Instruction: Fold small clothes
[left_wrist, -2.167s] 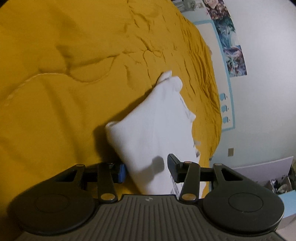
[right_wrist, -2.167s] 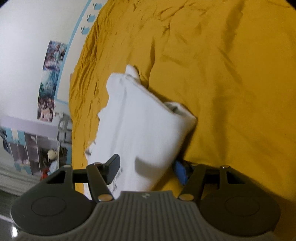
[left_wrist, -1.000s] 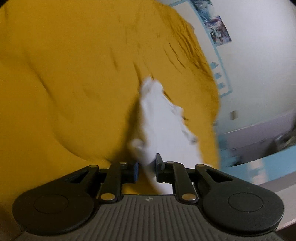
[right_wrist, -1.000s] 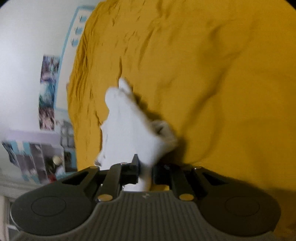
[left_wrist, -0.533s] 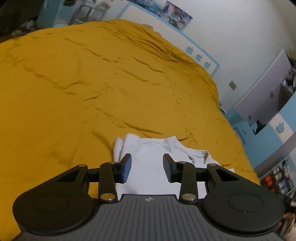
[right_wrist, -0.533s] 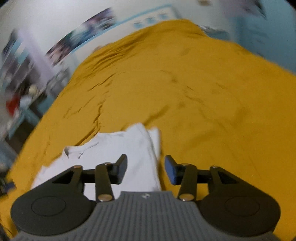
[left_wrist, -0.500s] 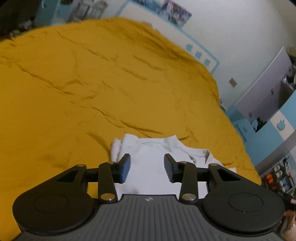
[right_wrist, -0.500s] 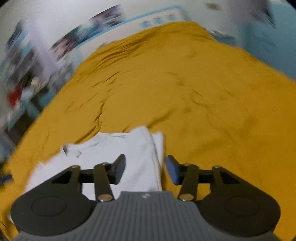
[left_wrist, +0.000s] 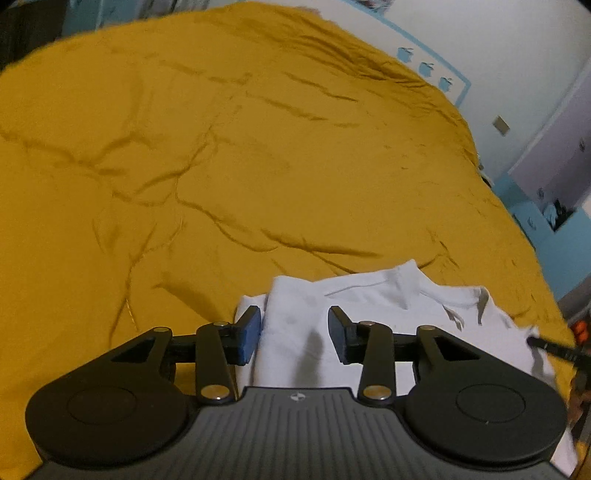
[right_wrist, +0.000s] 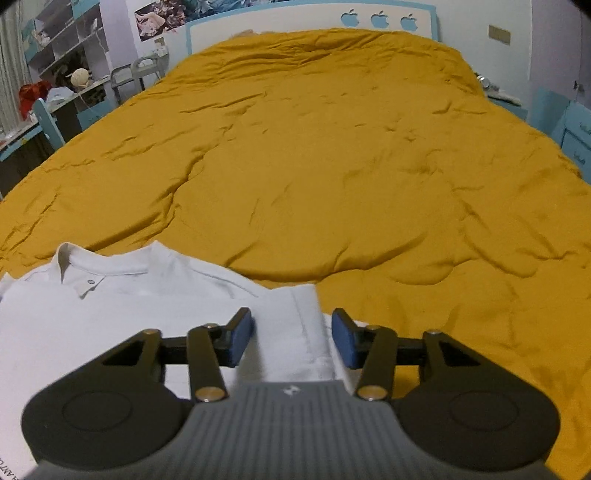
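White shirt (right_wrist: 122, 306) lies folded flat on the yellow duvet (right_wrist: 332, 155), both grippers angled down over it, left one (left_wrist: 294, 334) spread with nothing pinched, right one (right_wrist: 291, 338) just been closing but gapped, fabric underneath untouched.

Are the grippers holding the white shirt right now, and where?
No, nothing is held. The left gripper and right gripper are both open above the white shirt, which lies on the yellow bedcover.

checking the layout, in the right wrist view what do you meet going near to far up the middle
right gripper → white shirt → yellow bedspread → headboard with apple cutouts
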